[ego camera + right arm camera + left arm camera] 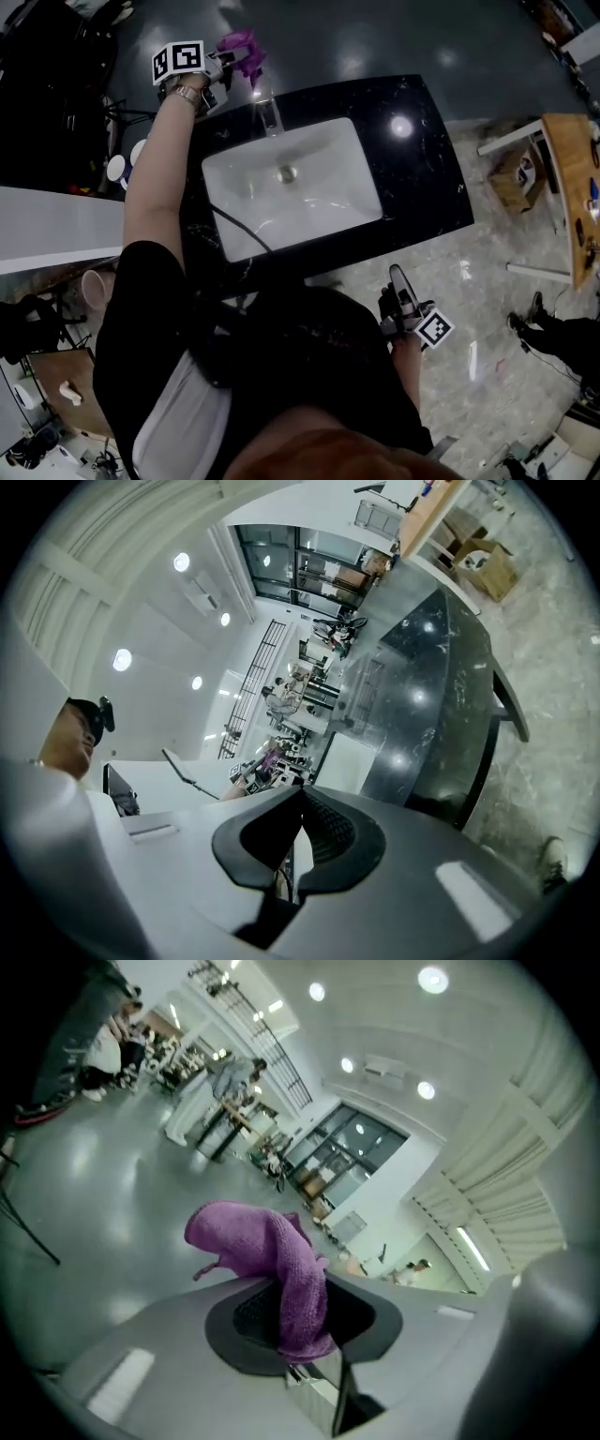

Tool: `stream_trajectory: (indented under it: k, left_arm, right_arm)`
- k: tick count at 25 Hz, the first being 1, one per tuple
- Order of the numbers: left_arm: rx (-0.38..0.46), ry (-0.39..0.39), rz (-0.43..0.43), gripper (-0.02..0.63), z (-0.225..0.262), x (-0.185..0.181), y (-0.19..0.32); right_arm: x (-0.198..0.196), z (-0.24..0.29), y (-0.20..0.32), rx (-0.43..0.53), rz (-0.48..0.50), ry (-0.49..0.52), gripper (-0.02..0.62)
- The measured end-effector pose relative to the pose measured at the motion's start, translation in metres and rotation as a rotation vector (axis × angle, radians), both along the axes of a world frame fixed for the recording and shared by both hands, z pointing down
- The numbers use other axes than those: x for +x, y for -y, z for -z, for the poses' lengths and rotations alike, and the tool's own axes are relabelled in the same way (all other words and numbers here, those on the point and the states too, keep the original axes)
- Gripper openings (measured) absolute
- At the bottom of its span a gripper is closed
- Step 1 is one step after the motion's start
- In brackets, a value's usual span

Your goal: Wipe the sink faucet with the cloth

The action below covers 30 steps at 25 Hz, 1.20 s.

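The left gripper is clamped on a purple cloth, its dark ribbed pads pinching a fold of the nubby microfibre. The rest of the cloth bunches up in a soft hump above the jaws. In the head view the cloth is held at the back edge of the counter, near the faucet and to its upper left, with no contact showing. The faucet is a slim, shiny upright spout. It stands behind a white, smooth rectangular sink with a round metal drain, set in a glossy black speckled countertop. The right gripper is low at the person's side, off the counter, its jaws pressed together with nothing between them.
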<state>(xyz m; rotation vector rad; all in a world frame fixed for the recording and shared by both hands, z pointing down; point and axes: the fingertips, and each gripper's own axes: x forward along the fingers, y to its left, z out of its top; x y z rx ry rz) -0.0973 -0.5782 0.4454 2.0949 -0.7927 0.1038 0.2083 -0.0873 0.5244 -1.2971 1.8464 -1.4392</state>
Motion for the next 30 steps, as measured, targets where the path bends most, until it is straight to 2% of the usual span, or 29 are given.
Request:
stream_trajectory:
  k: [3,8,13,15,17,20,22,24,27,30]
  left_arm:
    - [-0.112,0.01,-0.16,0.092,-0.025,0.015,0.004]
    - [-0.259,0.032,-0.282,0.092,-0.079,0.027,0.008]
    - [-0.405,0.178,-0.384,0.092,-0.152,0.026,-0.001]
    - [-0.444,0.234,-0.409,0.092,-0.174,0.026,-0.005]
    - [-0.461,0.254,-0.422,0.092,-0.184,0.028,-0.006]
    - [-0.441,0.259,-0.434,0.092,-0.184,0.031,-0.004]
    - [-0.407,0.23,-0.421,0.092,-0.174,0.033,-0.002]
    - [-0.353,0.146,-0.384,0.092,-0.153,0.035,0.002]
    - [-0.227,-0.012,-0.319,0.092,-0.102,0.032,0.01]
    - [-0.121,-0.099,-0.295,0.092,-0.051,0.027,0.005]
  right_arm:
    - [0.005,-0.007,0.0,-0.018,-0.041,0.023,0.011]
    - [0.007,-0.024,-0.002,-0.092,-0.098,0.056,0.011]
    - [0.002,-0.037,-0.002,-0.137,-0.122,0.047,0.011]
    - [0.002,-0.042,-0.005,-0.161,-0.138,0.044,0.011]
    - [0.001,-0.046,-0.007,-0.179,-0.145,0.045,0.011]
    - [0.0,-0.046,-0.005,-0.178,-0.15,0.048,0.011]
    - [0.0,-0.046,-0.005,-0.179,-0.147,0.051,0.011]
    - [0.0,-0.046,-0.002,-0.173,-0.136,0.058,0.011]
    - [-0.003,-0.042,0.005,-0.146,-0.106,0.069,0.011]
    - [-0.003,-0.039,0.01,-0.125,-0.075,0.075,0.011]
